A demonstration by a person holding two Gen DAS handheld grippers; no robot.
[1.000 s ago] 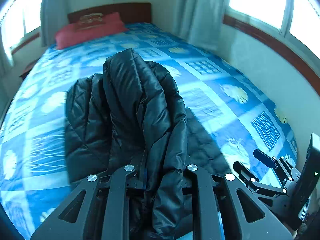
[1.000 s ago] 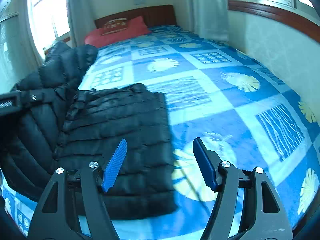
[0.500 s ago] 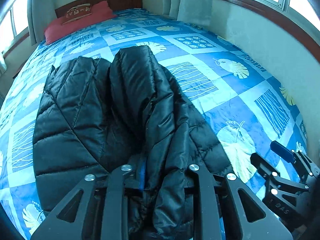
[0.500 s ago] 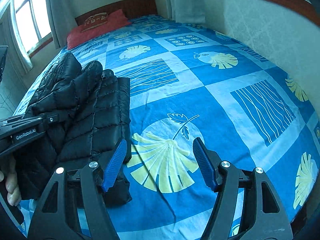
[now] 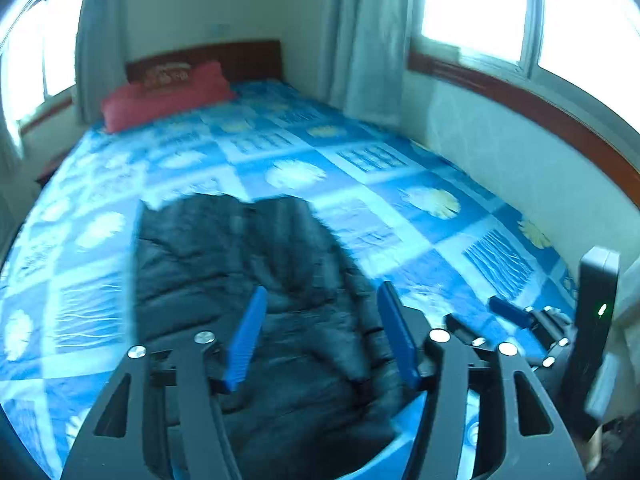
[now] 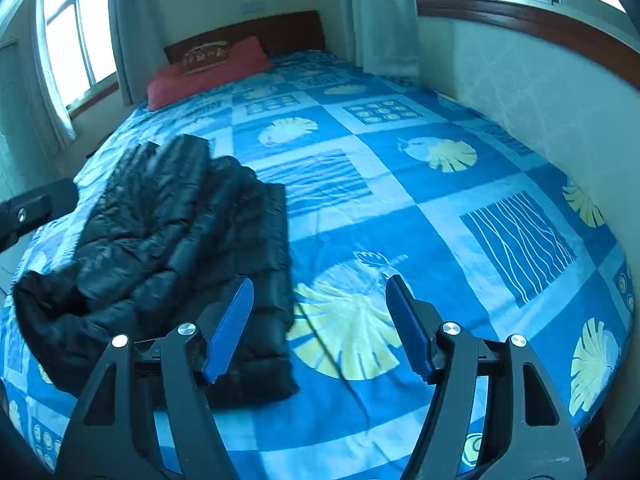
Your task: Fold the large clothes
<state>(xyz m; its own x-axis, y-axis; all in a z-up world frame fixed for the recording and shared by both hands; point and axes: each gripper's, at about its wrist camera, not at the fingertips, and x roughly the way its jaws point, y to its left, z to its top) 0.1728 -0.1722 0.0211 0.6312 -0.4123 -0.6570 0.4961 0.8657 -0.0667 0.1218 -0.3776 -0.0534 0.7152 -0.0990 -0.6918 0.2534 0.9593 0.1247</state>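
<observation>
Since the earlier frame we release the black jacket (image 5: 256,280) from the left claw (image 5: 320,336), now wide open and empty like the right claw (image 6: 320,324), leaving it folded on the bed (image 6: 440,208).

Both wrist views low over the foot of the bed (image 5: 360,208), facing the pillow (image 6: 208,68), sharing the jacket (image 6: 172,240)

A bedroom at home; a big bed (image 6: 400,208) ahead of the claw; red pillow (image 6: 208,70) far beyond; curtains (image 6: 380,16) by windows.
</observation>
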